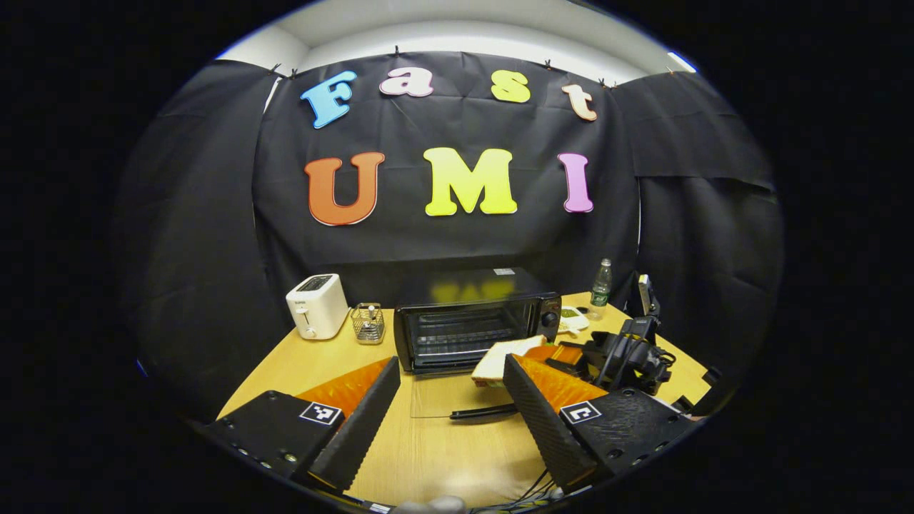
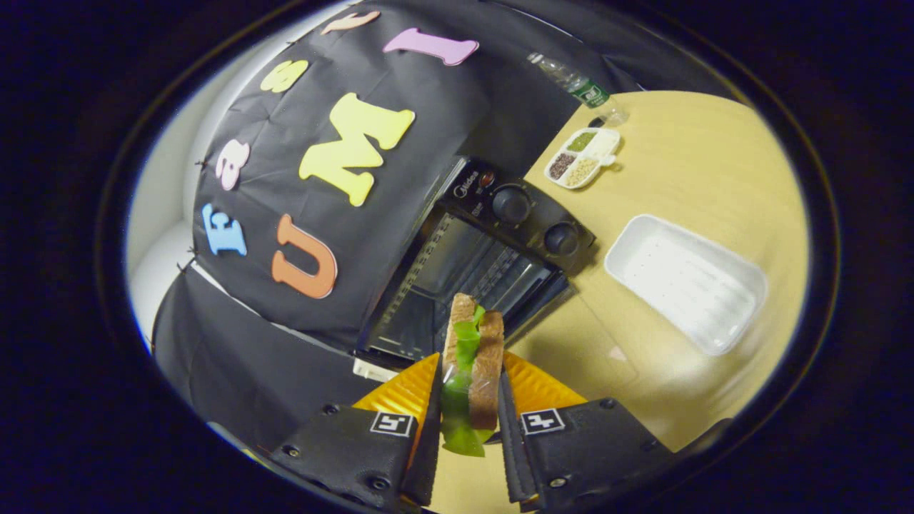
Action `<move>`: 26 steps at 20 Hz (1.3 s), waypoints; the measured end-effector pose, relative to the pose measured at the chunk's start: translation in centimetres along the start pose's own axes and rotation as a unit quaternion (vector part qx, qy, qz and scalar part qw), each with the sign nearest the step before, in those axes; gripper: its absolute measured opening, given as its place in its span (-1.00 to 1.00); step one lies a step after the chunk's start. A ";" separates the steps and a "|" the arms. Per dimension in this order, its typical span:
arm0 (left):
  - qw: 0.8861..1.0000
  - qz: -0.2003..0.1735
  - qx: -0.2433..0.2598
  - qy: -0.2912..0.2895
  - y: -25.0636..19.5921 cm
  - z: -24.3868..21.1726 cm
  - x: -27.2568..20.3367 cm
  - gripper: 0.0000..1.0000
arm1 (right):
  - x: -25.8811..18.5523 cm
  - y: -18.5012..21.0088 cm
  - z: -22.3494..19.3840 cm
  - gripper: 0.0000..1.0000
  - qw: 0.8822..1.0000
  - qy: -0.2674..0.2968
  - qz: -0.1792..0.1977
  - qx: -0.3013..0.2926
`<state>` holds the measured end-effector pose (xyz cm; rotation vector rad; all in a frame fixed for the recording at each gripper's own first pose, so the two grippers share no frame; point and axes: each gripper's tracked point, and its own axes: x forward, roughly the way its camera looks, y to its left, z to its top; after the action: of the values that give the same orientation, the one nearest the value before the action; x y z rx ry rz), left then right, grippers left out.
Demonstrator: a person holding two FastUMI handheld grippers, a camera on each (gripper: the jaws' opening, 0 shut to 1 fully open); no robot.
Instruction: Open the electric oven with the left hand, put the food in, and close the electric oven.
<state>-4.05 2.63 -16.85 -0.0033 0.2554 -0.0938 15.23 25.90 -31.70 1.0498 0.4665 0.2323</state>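
Note:
The black electric oven point(image 1: 471, 321) stands at the back of the wooden table, its glass door point(image 1: 450, 396) folded down flat with the handle point(image 1: 485, 412) nearest me. My left gripper point(image 1: 450, 428) hovers open in front of that door, holding nothing. In the right gripper view, my right gripper point(image 2: 468, 421) is shut on a sandwich point(image 2: 473, 364) of brown bread and green lettuce, held on edge just before the oven point(image 2: 485, 243) and its open cavity. The left gripper view shows the same sandwich point(image 1: 500, 360) at the oven's right front corner, in the right gripper point(image 1: 532, 351).
A white toaster point(image 1: 316, 305) and a small wire holder point(image 1: 368, 323) stand left of the oven. To its right are a white tray point(image 2: 685, 282), a divided seasoning dish point(image 2: 582, 157) and a plastic bottle point(image 2: 578, 86). Cables lie at the table's near edge.

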 end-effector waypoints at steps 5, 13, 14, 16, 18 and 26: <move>1.000 0.005 0.002 -0.002 1.9 -0.4 0.1 0.91 | 5.8 2.3 -0.5 -0.37 0.998 -0.039 0.009 0.047; 1.000 0.010 -0.006 0.006 2.8 -1.3 1.6 0.91 | 13.1 2.6 1.2 -0.37 0.996 -0.074 -0.017 0.038; 1.000 0.009 -0.009 0.008 2.8 -1.5 1.7 0.91 | 13.4 2.1 1.2 -0.37 0.997 -0.071 -0.021 0.035; 1.000 0.010 -0.015 0.009 3.0 -1.5 2.0 0.91 | 13.4 1.8 1.4 -0.34 0.996 -0.075 -0.027 0.029; 1.000 0.007 -0.022 0.020 2.8 -2.1 2.4 0.91 | 13.5 1.2 1.3 -0.24 0.996 -0.067 -0.050 0.014; 1.000 0.008 -0.014 0.021 3.0 -2.2 2.8 0.92 | 12.1 -0.6 3.2 0.99 0.977 -0.078 -0.125 -0.153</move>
<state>-1.62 5.37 -19.74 -0.0264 0.2986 -0.0751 27.35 27.98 -33.98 0.6935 0.4010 -0.0037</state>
